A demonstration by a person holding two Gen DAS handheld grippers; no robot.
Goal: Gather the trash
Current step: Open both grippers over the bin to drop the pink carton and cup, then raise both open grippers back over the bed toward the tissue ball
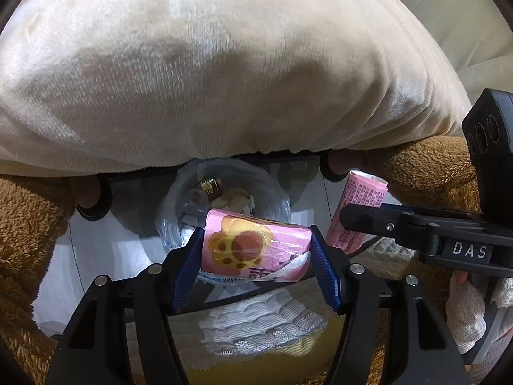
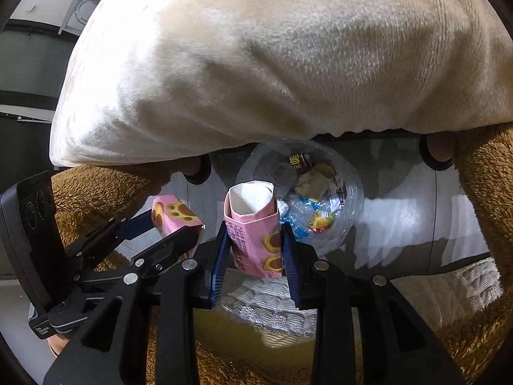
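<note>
My left gripper (image 1: 256, 250) is shut on a pink snack wrapper with a paw-print cake picture (image 1: 255, 247), held sideways above a bin lined with a clear bag (image 1: 173, 221). My right gripper (image 2: 253, 256) is shut on a pink open-topped snack box (image 2: 253, 224), held upright at the near rim of the same bin (image 2: 352, 199), which holds several wrappers. The right gripper (image 1: 349, 216) and its box (image 1: 356, 211) show at the right of the left wrist view. The left gripper (image 2: 166, 231) and its wrapper (image 2: 174, 216) show at the left of the right wrist view.
A large cream plush cushion (image 1: 224, 64) hangs over the bin and fills the upper view. Brown fuzzy fabric (image 1: 25, 231) lies at both sides. A white lace cloth (image 1: 266, 324) and a yellow surface (image 2: 243, 333) lie below the grippers. The floor (image 2: 400, 218) is glossy grey.
</note>
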